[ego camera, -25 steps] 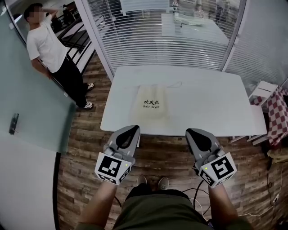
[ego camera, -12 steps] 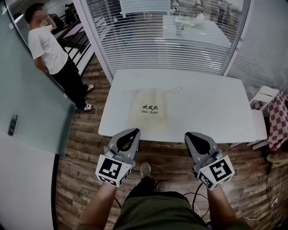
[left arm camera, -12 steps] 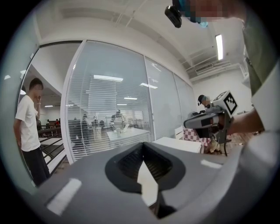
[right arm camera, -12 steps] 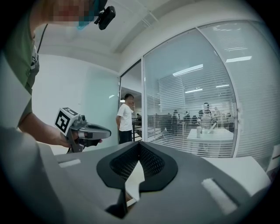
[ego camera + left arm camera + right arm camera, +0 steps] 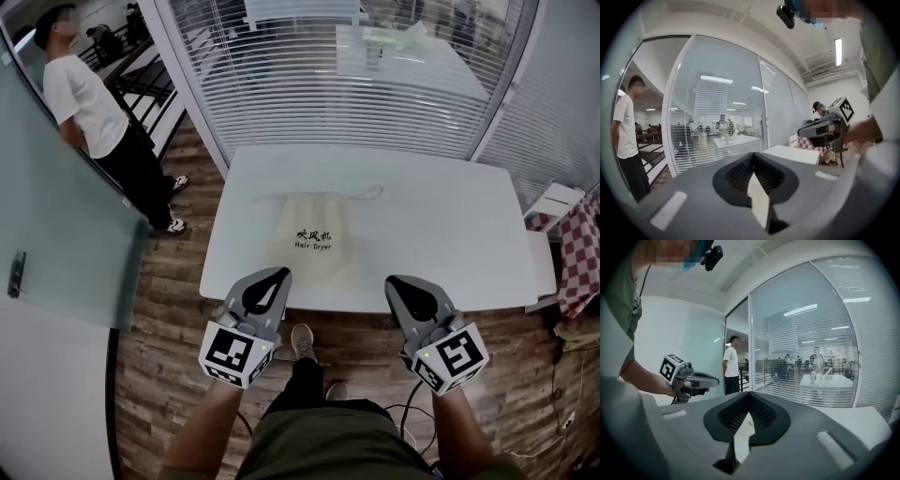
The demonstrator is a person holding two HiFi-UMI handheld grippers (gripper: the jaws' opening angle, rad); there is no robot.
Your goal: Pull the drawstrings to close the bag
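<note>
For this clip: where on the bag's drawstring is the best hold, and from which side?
Probably the cord loop at the bag's far right corner, approached from the right with the right gripper: it arcs clear of the cloth onto the bare table.

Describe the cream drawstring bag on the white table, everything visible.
The cream cloth drawstring bag lies flat on the white table, left of the middle, bottom near the front edge, mouth toward the far side. Black print sits mid-face: characters above the words Hair Dryer. The top edge looks ungathered, so not cinched. A thin cord loops out at its upper right; another trails left. Only the table touches it; the left gripper and right gripper are held off it.
</note>
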